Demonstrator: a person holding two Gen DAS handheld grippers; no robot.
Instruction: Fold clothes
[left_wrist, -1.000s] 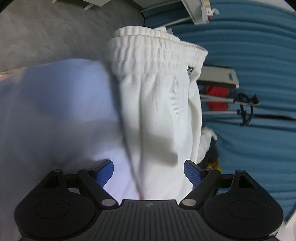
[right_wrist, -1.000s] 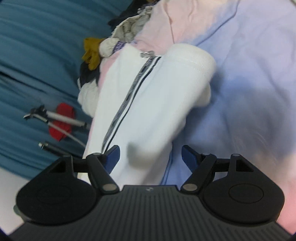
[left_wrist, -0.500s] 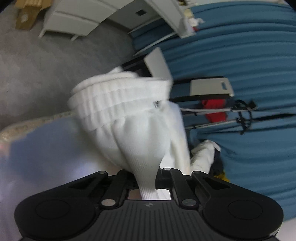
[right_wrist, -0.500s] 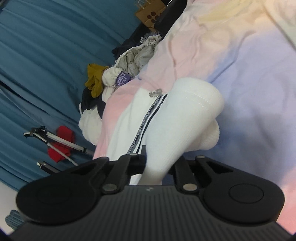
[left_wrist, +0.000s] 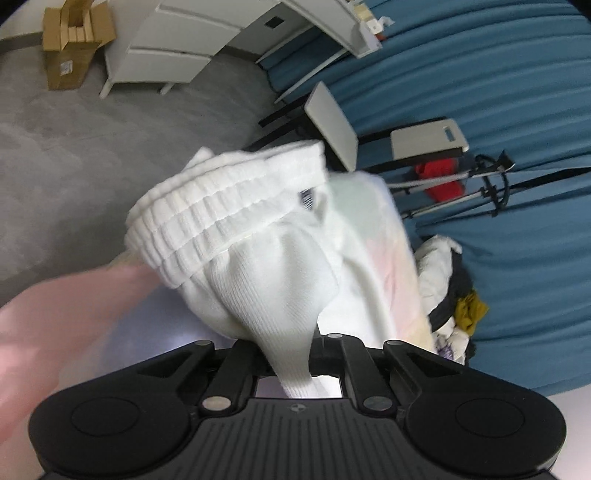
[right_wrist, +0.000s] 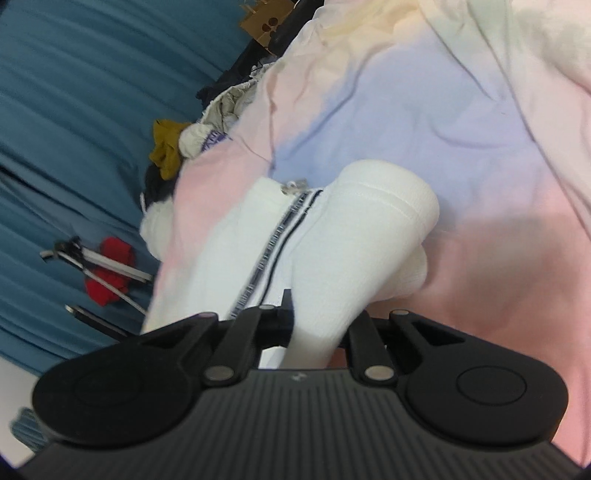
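Observation:
White shorts with a ribbed elastic waistband (left_wrist: 229, 218) hang bunched from my left gripper (left_wrist: 291, 362), which is shut on the fabric just below the waistband. My right gripper (right_wrist: 317, 332) is shut on the hem end of the same white shorts (right_wrist: 362, 236), where a dark striped side trim (right_wrist: 280, 236) runs along the leg. The shorts are lifted above a pastel pink, lilac and yellow sheet (right_wrist: 461, 110).
A pile of other clothes (right_wrist: 184, 144) lies at the sheet's edge, also in the left wrist view (left_wrist: 454, 295). Blue curtain (left_wrist: 498, 92), a tripod with red cloth (left_wrist: 450, 181), a white drawer unit (left_wrist: 166, 59) and a cardboard box (left_wrist: 74, 40) stand on grey carpet.
Both grippers went from open around the shorts to shut on them. They then lifted the shorts off the sheet, and both views now look further up.

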